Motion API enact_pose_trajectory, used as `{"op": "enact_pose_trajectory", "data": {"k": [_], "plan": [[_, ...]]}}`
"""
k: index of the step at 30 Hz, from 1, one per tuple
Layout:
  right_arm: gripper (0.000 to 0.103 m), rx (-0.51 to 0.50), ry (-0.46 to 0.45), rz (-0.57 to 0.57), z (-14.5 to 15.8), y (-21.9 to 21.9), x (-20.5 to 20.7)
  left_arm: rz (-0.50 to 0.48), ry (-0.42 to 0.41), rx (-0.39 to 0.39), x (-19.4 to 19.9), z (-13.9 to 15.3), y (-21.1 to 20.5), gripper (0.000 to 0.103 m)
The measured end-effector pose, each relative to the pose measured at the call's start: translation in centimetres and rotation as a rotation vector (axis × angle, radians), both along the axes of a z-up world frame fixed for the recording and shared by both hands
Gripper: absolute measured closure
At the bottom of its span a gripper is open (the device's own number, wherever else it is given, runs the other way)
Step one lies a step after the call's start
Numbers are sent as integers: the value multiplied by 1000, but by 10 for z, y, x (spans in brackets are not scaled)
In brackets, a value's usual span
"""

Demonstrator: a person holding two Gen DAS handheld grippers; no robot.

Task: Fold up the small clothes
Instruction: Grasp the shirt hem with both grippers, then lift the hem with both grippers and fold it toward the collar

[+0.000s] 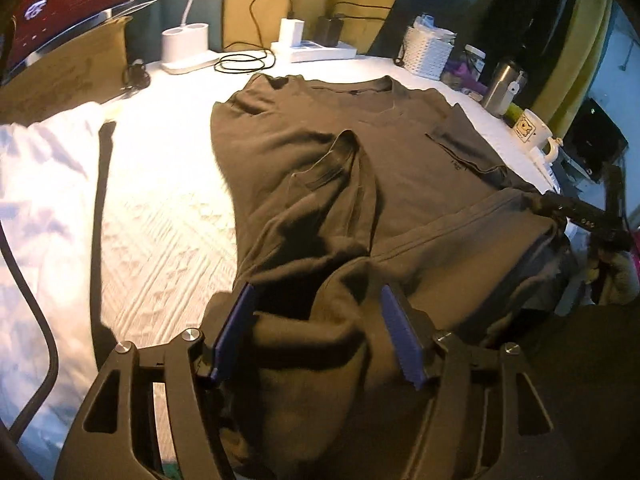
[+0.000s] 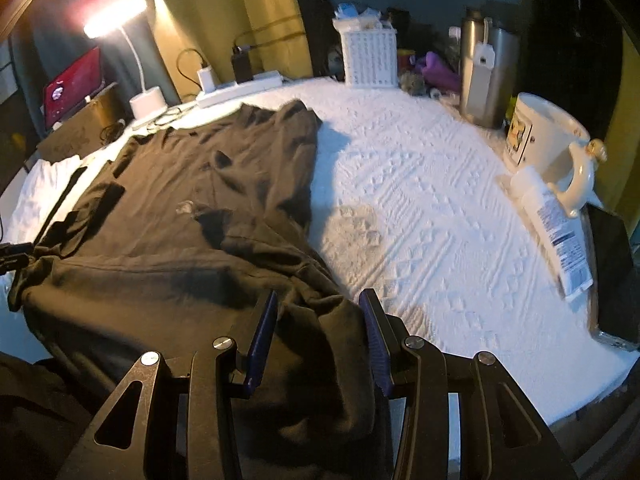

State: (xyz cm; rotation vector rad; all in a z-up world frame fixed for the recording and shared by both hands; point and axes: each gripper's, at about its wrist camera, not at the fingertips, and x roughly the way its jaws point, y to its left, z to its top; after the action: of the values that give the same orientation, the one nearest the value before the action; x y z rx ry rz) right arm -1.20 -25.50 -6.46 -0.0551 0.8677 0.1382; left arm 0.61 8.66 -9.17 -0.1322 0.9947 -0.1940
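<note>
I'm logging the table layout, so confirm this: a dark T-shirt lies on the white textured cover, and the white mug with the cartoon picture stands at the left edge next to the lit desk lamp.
Not quite. The dark T-shirt does lie on the white textured cover, but the white mug stands at the right edge, beside the steel flask. The lit desk lamp is far left. The right wrist view shows this.

Black grippers (image 1: 318,332); blue pads (image 1: 400,338) (silver screws).

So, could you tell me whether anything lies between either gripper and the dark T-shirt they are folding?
Nothing visible does. Bunched hem fabric of the dark T-shirt already sits between the pads of the left gripper and the right gripper. The mug and steel flask stand clear at the table's edge.
</note>
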Motion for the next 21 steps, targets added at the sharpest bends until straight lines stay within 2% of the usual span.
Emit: {"op": "enact_pose_trajectory", "data": {"k": [3, 6, 9, 11, 13, 15, 16, 17, 18, 21], "plan": [[58, -10, -34, 44, 13, 11, -5, 2, -29, -4, -5, 4, -2, 37], [58, -27, -29, 94, 12, 26, -5, -12, -62, -5, -10, 7, -4, 37], [58, -58, 21, 90, -7, 32, 4, 0, -32, -1, -8, -4, -6, 38], [58, -120, 54, 63, -22, 32, 10, 3, -23, 20, -8, -12, -7, 38], [58, -129, 54, 73, -28, 33, 10, 0, -19, 26, -8, -17, -7, 39], [59, -143, 51, 80, -29, 35, 9, -4, -18, 43, -9, -20, -9, 63], [62, -152, 49, 92, -29, 37, 8, -6, -19, 60, -10, -20, -10, 69], [86, -156, 46, 94, -28, 37, 7, -10, -25, 65, -11, -20, -10, 78], [91, -147, 47, 92, -27, 35, 6, -17, -34, 68, -12, -18, -11, 86], [93, -144, 30, 94, -18, 35, 1, -35, -74, 82, -17, -10, -16, 93]]}}
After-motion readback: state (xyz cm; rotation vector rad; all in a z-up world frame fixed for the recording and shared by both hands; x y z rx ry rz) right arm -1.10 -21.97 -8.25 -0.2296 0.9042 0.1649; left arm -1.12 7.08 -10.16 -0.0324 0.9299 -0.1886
